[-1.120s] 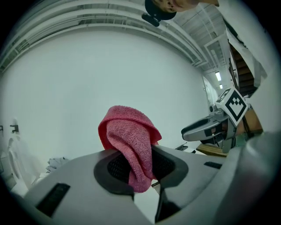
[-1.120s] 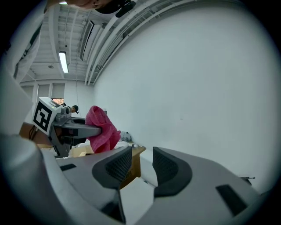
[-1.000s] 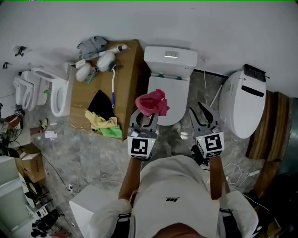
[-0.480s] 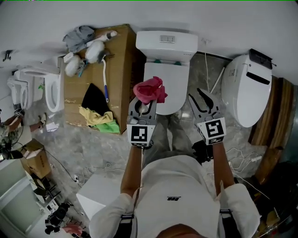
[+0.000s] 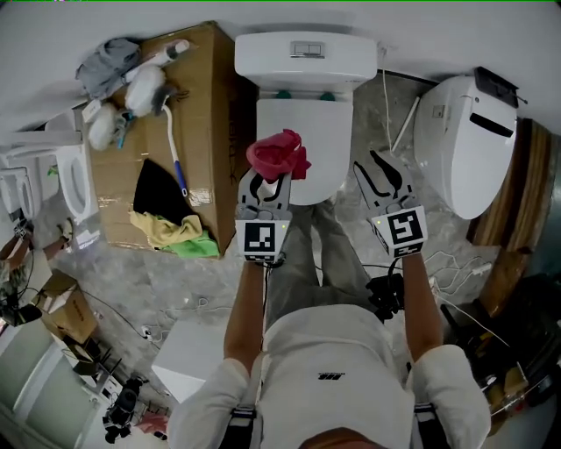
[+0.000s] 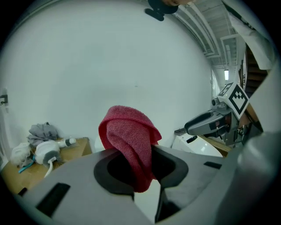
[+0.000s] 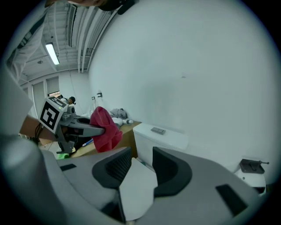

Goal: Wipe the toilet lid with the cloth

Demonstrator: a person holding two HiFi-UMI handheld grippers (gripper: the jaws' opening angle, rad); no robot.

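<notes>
Left gripper [image 6: 136, 163]: jaws clamped on a red cloth [image 6: 130, 139], which bunches up above the tips and hangs a little way down between them. From the head view, the cloth sits over the front left part of the closed white toilet lid [image 5: 307, 123]; whether it touches the lid cannot be told.

Right gripper [image 7: 137, 163]: jaws apart, nothing held. The lid shows through the gap. It is just beside the lid's right edge.

Behind the lid stands the white tank [image 5: 302, 54], against a plain white wall [image 5: 421, 26]. Floor [image 5: 175, 281]: grey marbled tile.

Left of the toilet, a flat cardboard box [image 5: 206, 105] carries a blue-handled brush [image 5: 175, 162], a black cloth [image 5: 158, 188] and yellow and green rags [image 5: 171, 232]. Right of the toilet stands a second white toilet [image 5: 456, 145], lid shut.
</notes>
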